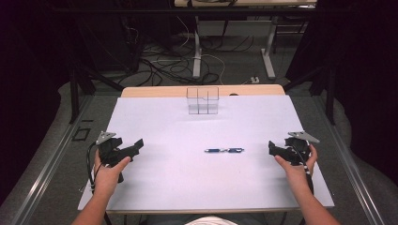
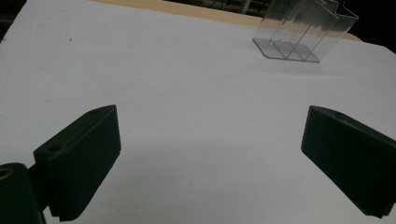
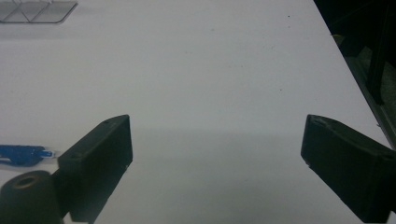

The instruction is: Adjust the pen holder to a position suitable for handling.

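A blue pen point(image 1: 224, 150) lies flat on the white table point(image 1: 178, 178), a little right of the middle; its tip end point(image 3: 23, 154) shows at the left edge of the right gripper view. A clear plastic box with dividers point(image 1: 202, 100) stands at the table's far edge, and also shows as the clear box point(image 2: 303, 32) in the left gripper view. My left gripper point(image 1: 136, 146) rests at the left side of the table, jaws wide apart with nothing between them point(image 2: 210, 158). My right gripper point(image 1: 272, 147) sits at the right side, open and empty point(image 3: 217, 158), to the right of the pen.
The table's right edge point(image 3: 355, 79) runs close to my right gripper, with dark floor beyond it. A wooden strip point(image 1: 202, 90) borders the table's far side. Cables and desk legs point(image 1: 197, 56) lie on the floor behind the table.
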The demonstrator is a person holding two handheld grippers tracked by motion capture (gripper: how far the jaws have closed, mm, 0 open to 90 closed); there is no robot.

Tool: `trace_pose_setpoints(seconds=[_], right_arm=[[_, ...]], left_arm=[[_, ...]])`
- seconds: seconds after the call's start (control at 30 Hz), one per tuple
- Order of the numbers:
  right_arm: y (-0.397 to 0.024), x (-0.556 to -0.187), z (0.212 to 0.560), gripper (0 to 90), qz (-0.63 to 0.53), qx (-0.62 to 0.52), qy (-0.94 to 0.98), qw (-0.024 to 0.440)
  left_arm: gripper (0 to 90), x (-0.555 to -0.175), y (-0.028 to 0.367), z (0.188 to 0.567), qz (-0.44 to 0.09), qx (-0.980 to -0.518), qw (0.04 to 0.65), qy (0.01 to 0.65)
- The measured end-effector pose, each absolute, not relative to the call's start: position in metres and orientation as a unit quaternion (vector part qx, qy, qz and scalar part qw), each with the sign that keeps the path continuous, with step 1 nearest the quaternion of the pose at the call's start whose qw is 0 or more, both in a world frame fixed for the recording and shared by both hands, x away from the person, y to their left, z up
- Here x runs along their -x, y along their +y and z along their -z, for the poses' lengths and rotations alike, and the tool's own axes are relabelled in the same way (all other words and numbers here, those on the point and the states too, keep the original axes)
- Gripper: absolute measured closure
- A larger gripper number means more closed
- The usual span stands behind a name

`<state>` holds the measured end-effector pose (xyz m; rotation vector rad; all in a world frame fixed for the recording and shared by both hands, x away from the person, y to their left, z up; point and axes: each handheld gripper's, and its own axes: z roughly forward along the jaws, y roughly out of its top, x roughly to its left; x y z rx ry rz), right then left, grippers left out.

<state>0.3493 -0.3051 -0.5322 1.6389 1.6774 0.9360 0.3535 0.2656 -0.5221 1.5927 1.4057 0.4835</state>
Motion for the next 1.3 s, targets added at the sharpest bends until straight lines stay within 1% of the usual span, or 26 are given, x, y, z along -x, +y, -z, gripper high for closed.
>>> trace_pose_setpoints(seconds=[0.07,0.13,0.27,0.4,0.47,0.57,0.73,0.8,0.9,0.97,1.07,1.17,1.3], right_arm=[[-0.306,-0.350,0.533,15.3,-0.349,-0.611,0.642,0.306],[-0.304,-0.351,0.532,16.2,-0.349,-0.596,0.655,0.305],[-0.295,-0.353,0.526,22.3,-0.348,-0.556,0.688,0.312],[-0.284,-0.358,0.519,22.6,-0.340,-0.527,0.714,0.309],[-0.279,-0.360,0.514,27.2,-0.345,-0.513,0.722,0.310],[-0.271,-0.365,0.504,27.3,-0.351,-0.496,0.731,0.310],[-0.257,-0.378,0.491,22.9,-0.334,-0.484,0.745,0.316],[-0.251,-0.382,0.486,22.0,-0.330,-0.478,0.750,0.316],[-0.243,-0.389,0.478,18.0,-0.333,-0.474,0.754,0.309],[-0.239,-0.394,0.473,15.1,-0.337,-0.469,0.757,0.305],[-0.234,-0.398,0.467,14.8,-0.336,-0.466,0.760,0.304],[-0.225,-0.410,0.457,8.0,-0.330,-0.460,0.765,0.307],[-0.217,-0.424,0.448,7.5,-0.315,-0.457,0.773,0.307]], left_arm=[[4.9,-0.354,0.265,0.522,-0.197,-0.649,0.461,0.572],[5.2,-0.354,0.265,0.521,-0.197,-0.649,0.461,0.572],[5.8,-0.353,0.266,0.521,-0.199,-0.650,0.461,0.571],[6.2,-0.353,0.267,0.522,-0.198,-0.655,0.457,0.568],[6.4,-0.353,0.267,0.522,-0.198,-0.657,0.456,0.566],[6.7,-0.352,0.266,0.523,-0.201,-0.666,0.448,0.562],[6.1,-0.352,0.265,0.525,-0.204,-0.675,0.439,0.556],[4.0,-0.352,0.264,0.525,-0.205,-0.682,0.434,0.552],[0.3,-0.352,0.263,0.525,-0.204,-0.681,0.439,0.549],[0.2,-0.351,0.263,0.525,-0.208,-0.680,0.440,0.548],[0.2,-0.351,0.264,0.525,-0.207,-0.677,0.443,0.550],[0.2,-0.351,0.265,0.526,-0.205,-0.677,0.443,0.551],[0.2,-0.351,0.266,0.526,-0.207,-0.676,0.443,0.551]])
